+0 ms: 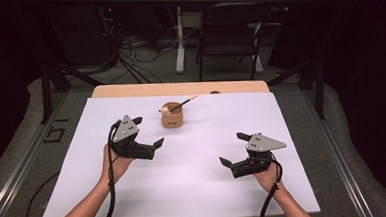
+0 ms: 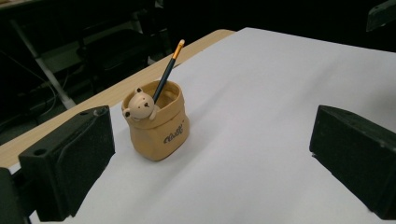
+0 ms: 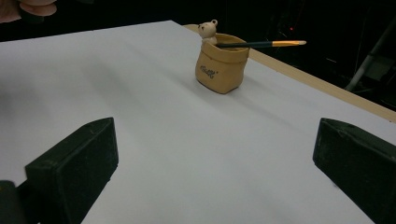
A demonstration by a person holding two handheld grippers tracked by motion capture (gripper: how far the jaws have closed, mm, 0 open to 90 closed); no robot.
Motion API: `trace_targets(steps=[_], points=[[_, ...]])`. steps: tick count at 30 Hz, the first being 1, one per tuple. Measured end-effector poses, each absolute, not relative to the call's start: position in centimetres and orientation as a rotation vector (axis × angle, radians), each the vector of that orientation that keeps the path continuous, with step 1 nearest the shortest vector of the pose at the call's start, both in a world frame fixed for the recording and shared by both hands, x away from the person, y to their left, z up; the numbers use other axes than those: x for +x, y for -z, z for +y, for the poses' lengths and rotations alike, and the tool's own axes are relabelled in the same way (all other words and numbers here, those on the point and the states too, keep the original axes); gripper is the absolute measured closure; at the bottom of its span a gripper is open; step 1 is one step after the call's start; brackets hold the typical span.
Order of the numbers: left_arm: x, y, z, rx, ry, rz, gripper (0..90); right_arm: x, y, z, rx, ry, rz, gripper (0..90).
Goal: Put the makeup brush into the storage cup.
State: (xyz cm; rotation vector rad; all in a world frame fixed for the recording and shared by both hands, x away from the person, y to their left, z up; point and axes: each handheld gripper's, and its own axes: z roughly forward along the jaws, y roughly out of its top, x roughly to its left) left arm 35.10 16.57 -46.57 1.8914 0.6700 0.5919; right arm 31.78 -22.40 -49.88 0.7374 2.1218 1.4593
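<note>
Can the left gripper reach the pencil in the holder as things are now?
Probably yes: the left gripper is open beside the holder, nothing lies between, and the pencil sticks up free.

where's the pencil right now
The pencil stands tilted in the bear cup near the table's far edge in the high view, just beyond the left tool.

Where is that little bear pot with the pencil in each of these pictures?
High view: bear pot upper centre, beyond the left gripper.
Left gripper view: left of centre.
Right gripper view: upper centre.
Shared landmark: the pencil leaning out of it.
</note>
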Motion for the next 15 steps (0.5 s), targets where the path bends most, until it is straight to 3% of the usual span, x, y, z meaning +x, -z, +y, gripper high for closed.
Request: trace_targets(steps=[15], points=[[31.2, 48.3, 19.5, 1.823, -0.622, 0.717, 0.0, 31.1, 50.0, -22.7, 0.752, -1.478, 2.081, 0.0]])
